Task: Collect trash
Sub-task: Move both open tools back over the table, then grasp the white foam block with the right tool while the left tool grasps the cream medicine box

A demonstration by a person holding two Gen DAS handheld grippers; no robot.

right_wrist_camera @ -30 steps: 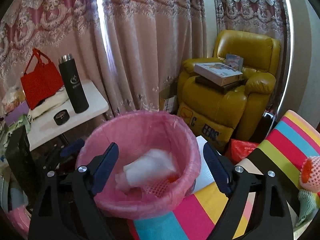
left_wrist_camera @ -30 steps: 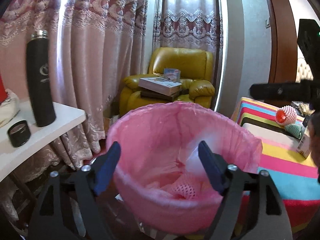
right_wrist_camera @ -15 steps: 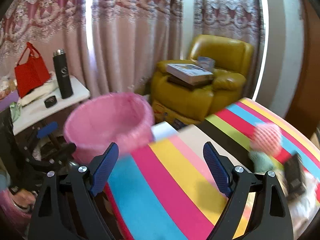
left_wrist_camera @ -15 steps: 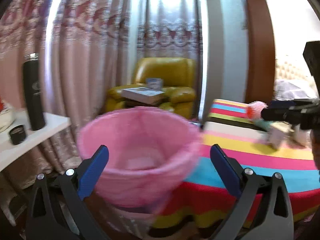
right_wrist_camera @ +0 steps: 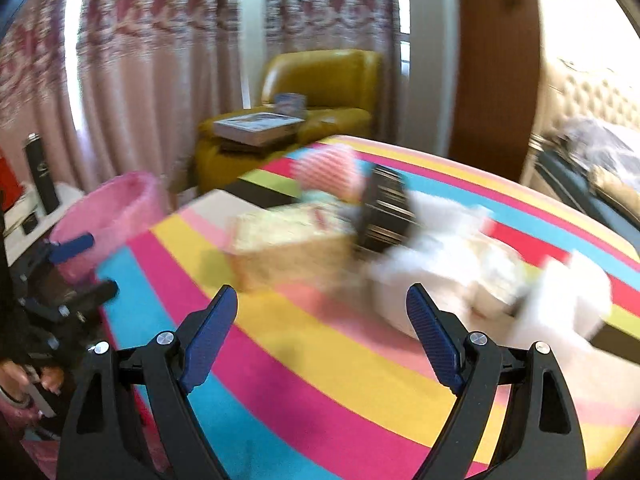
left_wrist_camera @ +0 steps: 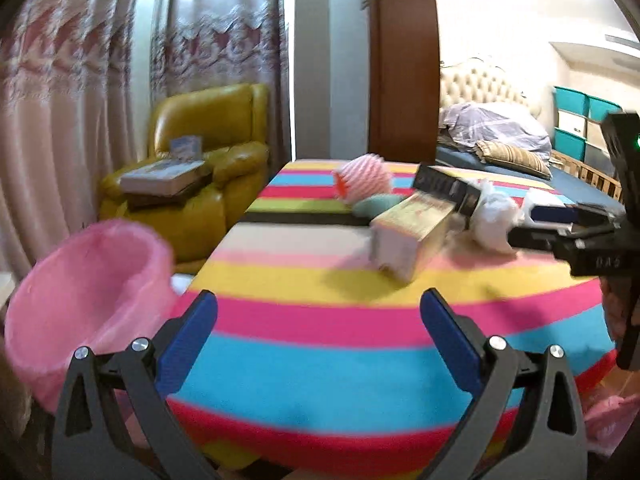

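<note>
My left gripper (left_wrist_camera: 319, 312) stands open and empty over the near edge of the striped table (left_wrist_camera: 320, 360). On the table's far side lie a cream box (left_wrist_camera: 412, 232), a black box (left_wrist_camera: 444, 190), a pink-white foam net (left_wrist_camera: 362, 182) and crumpled white trash (left_wrist_camera: 494, 216). My right gripper (right_wrist_camera: 320, 300) is open too, with nothing between its fingers, short of the cream box (right_wrist_camera: 288, 248) and white trash (right_wrist_camera: 452, 264). The pink-lined bin (left_wrist_camera: 88, 280) stands left of the table. The right wrist view is blurred.
A yellow armchair (left_wrist_camera: 208, 152) with books stands behind the bin, in front of curtains. A black flask (right_wrist_camera: 40, 176) is on a white side table at the left. A wooden door frame (left_wrist_camera: 404, 60) and a bed (left_wrist_camera: 500, 136) lie beyond the table.
Both views have swung right, from over the pink bin to the striped table. The left jaws have widened. The trash pile on the table has come into view.
</note>
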